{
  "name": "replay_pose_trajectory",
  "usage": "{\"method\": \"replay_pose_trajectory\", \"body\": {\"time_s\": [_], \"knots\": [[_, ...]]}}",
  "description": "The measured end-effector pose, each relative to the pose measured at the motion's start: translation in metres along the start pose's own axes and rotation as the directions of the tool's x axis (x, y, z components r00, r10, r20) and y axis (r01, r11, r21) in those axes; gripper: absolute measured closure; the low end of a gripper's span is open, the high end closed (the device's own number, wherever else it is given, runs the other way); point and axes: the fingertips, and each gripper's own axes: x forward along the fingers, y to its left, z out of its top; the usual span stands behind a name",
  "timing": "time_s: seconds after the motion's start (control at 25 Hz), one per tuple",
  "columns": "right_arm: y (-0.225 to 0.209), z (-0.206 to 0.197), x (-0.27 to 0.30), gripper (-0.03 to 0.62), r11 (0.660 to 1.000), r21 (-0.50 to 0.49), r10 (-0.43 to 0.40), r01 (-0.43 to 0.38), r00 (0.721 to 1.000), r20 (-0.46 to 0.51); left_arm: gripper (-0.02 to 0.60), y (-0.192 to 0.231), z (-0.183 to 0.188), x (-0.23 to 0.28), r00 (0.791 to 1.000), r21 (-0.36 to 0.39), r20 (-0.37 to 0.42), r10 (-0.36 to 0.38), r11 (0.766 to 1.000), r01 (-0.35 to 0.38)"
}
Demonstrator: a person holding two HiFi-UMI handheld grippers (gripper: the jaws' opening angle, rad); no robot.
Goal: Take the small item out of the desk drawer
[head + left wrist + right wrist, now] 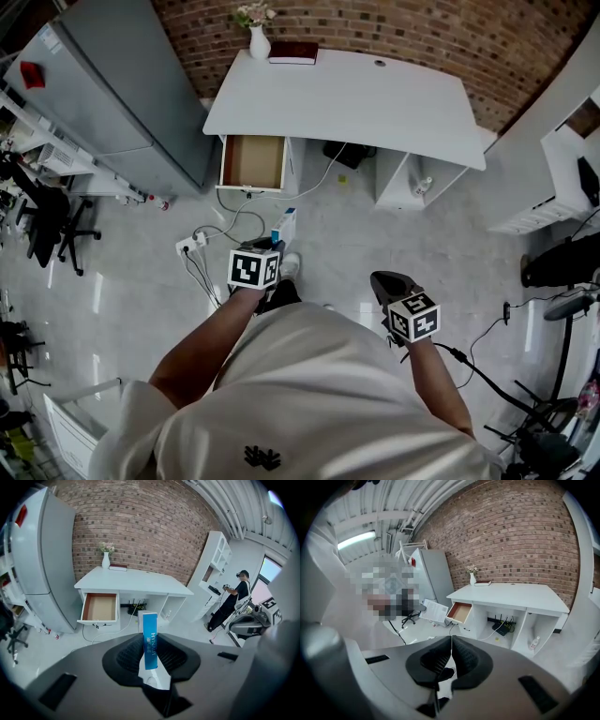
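Observation:
A small blue and white box (149, 639) stands upright between the pads of my left gripper (149, 656), which is shut on it. In the head view the box (284, 225) sticks out ahead of the left gripper (267, 253), well back from the white desk (347, 98). The desk drawer (252, 162) hangs open at the desk's left and looks bare inside; it also shows as the drawer (99, 607) beyond the box. My right gripper (450, 660) is shut with nothing between its pads, held at my right side as the gripper (394, 286).
A grey cabinet (112, 94) stands left of the desk. A vase (260, 39) and a book (293, 52) sit on the desk's back edge. A power strip with cables (192, 246) lies on the floor. Another person (232, 604) stands at the right by white shelves.

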Motion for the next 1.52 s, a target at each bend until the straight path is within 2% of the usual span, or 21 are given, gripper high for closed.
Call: {"method": "replay_pose_trajectory", "body": {"time_s": [0.48,1.52], "knots": [[0.003,-0.011,-0.002,0.562,1.0,0.028,0.006,-0.006,1.0,0.025,0.486,-0.008,0.0,-0.002,1.0,0.025,-0.001,0.007,1.0,-0.007],[-0.009,-0.01,0.012,0.563,1.0,0.026,0.016,-0.016,1.0,0.001,0.486,-0.003,-0.001,0.016,0.999,0.001,-0.034,0.008,1.0,-0.008]]}}
